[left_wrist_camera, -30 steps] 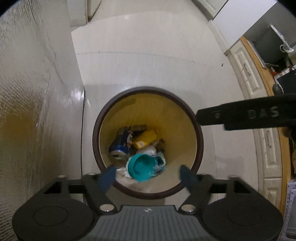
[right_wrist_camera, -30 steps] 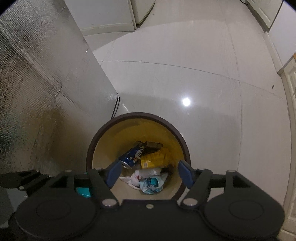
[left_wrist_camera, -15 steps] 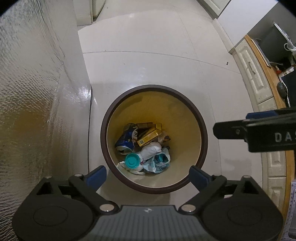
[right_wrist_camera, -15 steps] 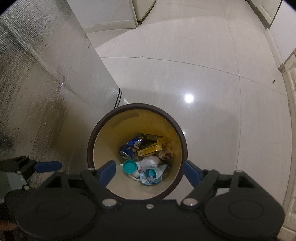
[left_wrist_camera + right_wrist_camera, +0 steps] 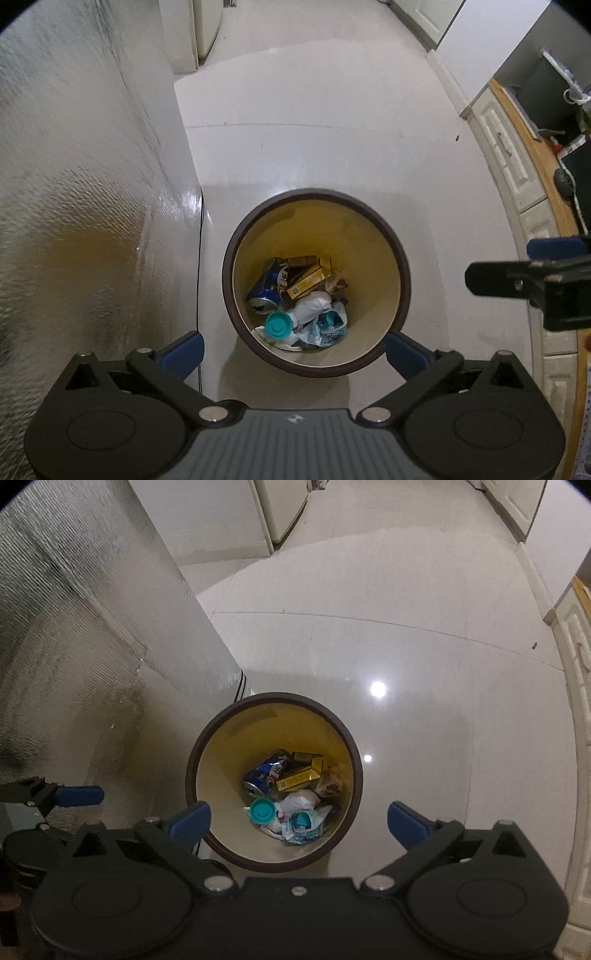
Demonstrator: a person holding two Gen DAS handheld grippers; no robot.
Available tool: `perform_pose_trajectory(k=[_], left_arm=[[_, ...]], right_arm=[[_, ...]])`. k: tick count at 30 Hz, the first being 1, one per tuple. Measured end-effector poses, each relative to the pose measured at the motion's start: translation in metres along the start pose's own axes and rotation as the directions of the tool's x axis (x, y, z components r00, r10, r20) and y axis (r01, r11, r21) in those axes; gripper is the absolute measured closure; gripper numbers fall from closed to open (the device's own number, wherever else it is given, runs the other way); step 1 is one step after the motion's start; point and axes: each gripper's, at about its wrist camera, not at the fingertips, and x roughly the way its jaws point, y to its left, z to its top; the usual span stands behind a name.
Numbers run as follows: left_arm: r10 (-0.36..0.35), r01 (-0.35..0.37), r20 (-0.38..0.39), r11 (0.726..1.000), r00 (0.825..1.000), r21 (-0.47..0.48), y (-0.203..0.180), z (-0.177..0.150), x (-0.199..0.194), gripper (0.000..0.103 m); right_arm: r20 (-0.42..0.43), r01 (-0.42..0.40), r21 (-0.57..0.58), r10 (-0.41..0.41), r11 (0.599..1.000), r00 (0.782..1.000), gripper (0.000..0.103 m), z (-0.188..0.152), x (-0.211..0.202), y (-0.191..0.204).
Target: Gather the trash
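A round brown-rimmed bin [image 5: 405, 280] [image 5: 190, 771] with a yellow inside stands on the floor below both grippers. In it lie a crushed blue can [image 5: 267, 288] [image 5: 264, 775], a yellow box [image 5: 308, 282] [image 5: 299, 779], a teal lid [image 5: 277, 325] [image 5: 262, 810], a white crumpled bag [image 5: 314, 304] and a bluish wrapper [image 5: 327, 326] [image 5: 303, 823]. My left gripper [image 5: 293, 352] hangs above the bin's near rim, its jaws opening wide with nothing between them. My right gripper [image 5: 299, 819] does the same, also with nothing in it. Each shows at the edge of the other's view.
A silver textured panel [image 5: 74, 221] [image 5: 74, 664] rises close on the left, with a black cable [image 5: 200, 258] running down beside it. White cabinets [image 5: 517, 166] under a wooden counter edge line the right. A white appliance [image 5: 280, 509] stands at the back. Glossy tiled floor lies beyond.
The teal lid dropped from between my left jaws into the bin. Both grippers rose, so the bin looks smaller, and both pairs of jaws spread wider.
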Motion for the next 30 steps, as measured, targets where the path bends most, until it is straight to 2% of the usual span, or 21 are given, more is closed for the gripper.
perform_pose_trajectory(k=[6, 14, 19, 22, 26, 30], left_arm=[[0.004, -0.005, 0.056, 1.0, 0.998, 0.01, -0.008, -0.007, -0.037, 0.0], [0.03, -0.035, 0.131, 0.999, 0.991, 0.029, -0.018, -0.023, -0.087, 0.0], [0.036, -0.045, 0.188, 0.998, 0.981, 0.045, -0.023, -0.036, -0.12, 0.0], [0.038, -0.05, 0.232, 0.998, 0.972, 0.046, -0.027, -0.044, -0.14, 0.0], [0.062, -0.077, 0.307, 0.996, 0.95, 0.039, -0.031, -0.059, -0.169, 0.0], [0.088, -0.109, 0.357, 0.993, 0.93, 0.038, -0.035, -0.074, -0.194, 0.0]], right_arm=[[0.03, -0.034, 0.016, 0.033, 0.999, 0.999, 0.0, -0.011, -0.031, 0.002], [0.13, -0.045, 0.003, 0.045, 0.999, 0.991, 0.0, -0.024, -0.089, 0.008], [0.202, -0.061, 0.021, 0.055, 0.998, 0.978, 0.0, -0.033, -0.13, 0.008], [0.25, -0.056, 0.027, 0.047, 0.998, 0.967, 0.0, -0.043, -0.155, 0.009], [0.305, -0.048, 0.035, 0.035, 0.998, 0.952, 0.0, -0.059, -0.182, 0.012], [0.351, 0.004, 0.029, -0.013, 1.0, 0.936, 0.0, -0.08, -0.207, 0.019]])
